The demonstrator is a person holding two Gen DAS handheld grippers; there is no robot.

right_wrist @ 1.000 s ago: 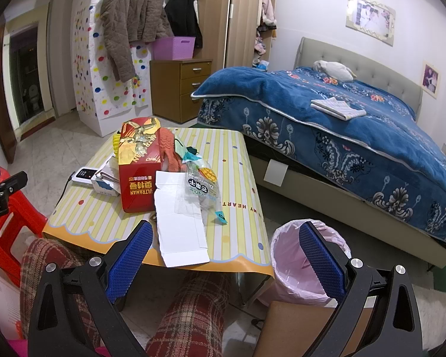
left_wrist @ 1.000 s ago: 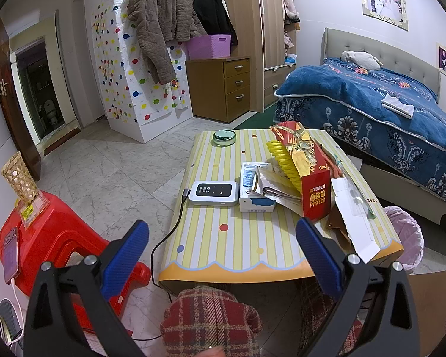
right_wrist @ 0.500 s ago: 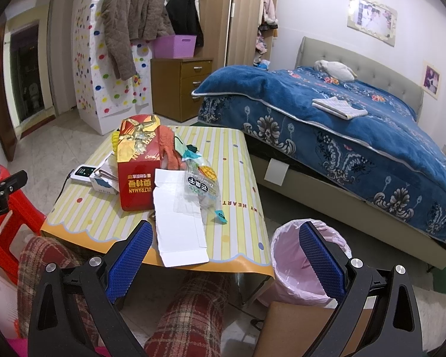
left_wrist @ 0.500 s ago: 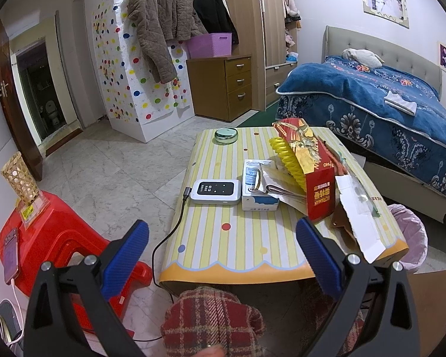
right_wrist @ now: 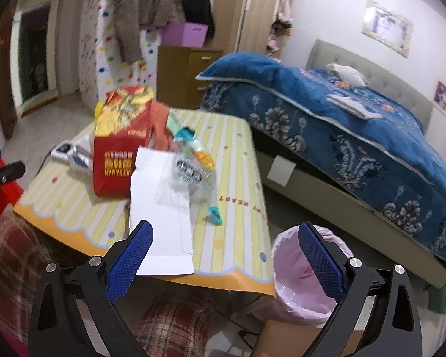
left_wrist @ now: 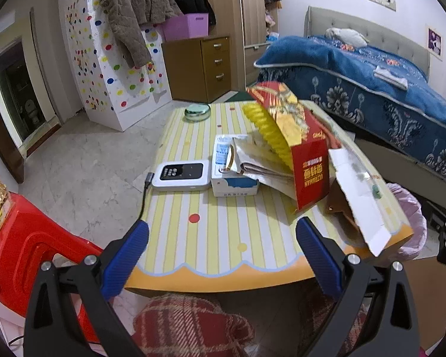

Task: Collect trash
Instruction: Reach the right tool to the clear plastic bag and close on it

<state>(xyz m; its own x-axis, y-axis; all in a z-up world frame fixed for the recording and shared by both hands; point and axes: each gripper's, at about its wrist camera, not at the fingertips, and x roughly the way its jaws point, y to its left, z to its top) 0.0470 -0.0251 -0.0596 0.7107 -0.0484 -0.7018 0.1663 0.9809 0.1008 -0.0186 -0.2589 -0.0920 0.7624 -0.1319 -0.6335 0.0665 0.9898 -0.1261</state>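
Note:
A low yellow-striped table [left_wrist: 223,232] [right_wrist: 235,148] carries the trash. A red and gold carton [left_wrist: 309,160] [right_wrist: 119,151] stands open in the middle. A white flattened cardboard sheet [right_wrist: 159,208] [left_wrist: 359,196] hangs over the near edge. A clear snack wrapper [right_wrist: 193,163] and a small teal scrap [right_wrist: 214,214] lie beside the sheet. A bin with a pink liner [right_wrist: 306,273] [left_wrist: 407,208] stands at the table's right corner. My left gripper [left_wrist: 222,235] is open above the near table edge. My right gripper [right_wrist: 225,239] is open, between the white sheet and the bin.
A white device with a cable [left_wrist: 181,175], a white and blue box [left_wrist: 232,175] and folded papers [left_wrist: 264,163] lie left of the carton. A green lid [left_wrist: 197,110] sits at the far end. A red stool [left_wrist: 29,247] stands left, a bed [right_wrist: 356,128] right. Plaid-clad knees [left_wrist: 193,324] are under the table.
Both grippers have moved forward toward the table, which now looks larger and nearer. The right view is blurred by motion. Both stay open and empty.

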